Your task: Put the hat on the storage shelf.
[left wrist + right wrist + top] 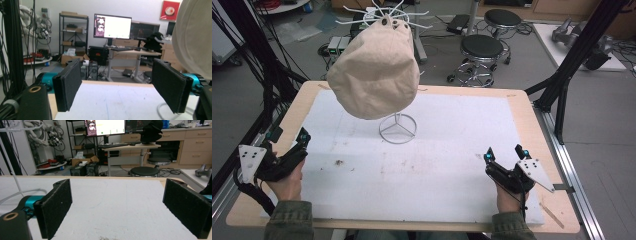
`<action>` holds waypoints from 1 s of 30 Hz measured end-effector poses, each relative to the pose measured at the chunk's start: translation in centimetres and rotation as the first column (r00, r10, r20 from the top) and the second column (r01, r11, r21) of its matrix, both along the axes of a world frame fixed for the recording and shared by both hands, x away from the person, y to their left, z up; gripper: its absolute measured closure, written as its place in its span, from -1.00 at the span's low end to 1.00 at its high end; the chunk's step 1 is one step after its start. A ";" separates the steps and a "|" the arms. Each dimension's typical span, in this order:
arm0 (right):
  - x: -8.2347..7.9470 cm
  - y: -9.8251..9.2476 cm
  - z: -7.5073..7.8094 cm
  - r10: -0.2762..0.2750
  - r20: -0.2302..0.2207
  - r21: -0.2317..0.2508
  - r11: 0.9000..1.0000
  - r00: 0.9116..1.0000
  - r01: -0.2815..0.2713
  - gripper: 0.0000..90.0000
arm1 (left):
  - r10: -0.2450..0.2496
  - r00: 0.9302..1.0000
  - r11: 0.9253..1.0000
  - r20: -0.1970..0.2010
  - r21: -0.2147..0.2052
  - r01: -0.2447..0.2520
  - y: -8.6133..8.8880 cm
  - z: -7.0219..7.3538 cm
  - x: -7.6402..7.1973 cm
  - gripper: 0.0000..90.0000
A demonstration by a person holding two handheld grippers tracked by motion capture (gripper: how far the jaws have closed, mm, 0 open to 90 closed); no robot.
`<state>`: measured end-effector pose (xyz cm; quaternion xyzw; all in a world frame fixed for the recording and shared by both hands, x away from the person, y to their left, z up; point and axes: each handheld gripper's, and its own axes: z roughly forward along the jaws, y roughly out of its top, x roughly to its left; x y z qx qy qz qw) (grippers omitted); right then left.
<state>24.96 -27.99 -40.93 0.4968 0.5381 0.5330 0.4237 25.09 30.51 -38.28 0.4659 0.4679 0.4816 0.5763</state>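
**Hat on stand, both claws parked at near edge**

Step in hand, as judged: the start or the end of a hat-hanging cycle. The beige hat [374, 72] hangs on the white wire stand [397, 127], whose ring base sits on the white mat [452, 150] at mid-table, somewhat left of centre. The top hooks of the stand splay out above the hat's crown.

Left claw [289, 137]: at the near-left corner of the table, jaws spread wide, nothing between the pads. In the left gripper view the hat [195, 37] shows up and to the right of the jaws, well apart, with a curve of the stand's base [162, 111] low at right.

Right claw [504, 152]: at the near-right, jaws likewise wide and empty; the right gripper view looks across bare mat between the pads [56, 206].

Hat relative to claws: farther away and above both, nearer the left one; no contact.

Next move, if the hat is to come off: a claw must rise and travel far and inward to the soft brim edge, pinch the cloth, then lift clear of the hooks. The light stand may tip.
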 end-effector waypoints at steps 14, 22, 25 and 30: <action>-0.1 0.1 0.0 -0.008 -0.008 -0.001 1.000 1.000 0.008 -0.83 | 0.025 0.998 0.999 -0.058 0.034 -0.023 0.3 -2.1 -0.4 -0.48; -0.1 0.0 0.0 -0.008 -0.006 -0.003 1.000 1.000 0.008 -0.83 | 0.025 0.994 0.999 -0.109 0.038 -0.021 0.8 -3.8 -0.7 -0.48; 0.0 0.0 0.0 -0.006 -0.007 -0.004 1.000 1.000 0.006 -0.83 | 0.024 0.993 0.999 -0.117 0.048 -0.018 0.9 -4.3 -1.0 -0.48; 0.0 0.0 -0.1 0.000 -0.014 -0.009 1.000 1.000 0.000 -0.83 | 0.018 0.992 0.999 -0.121 0.031 -0.015 0.9 -4.5 -1.2 -0.48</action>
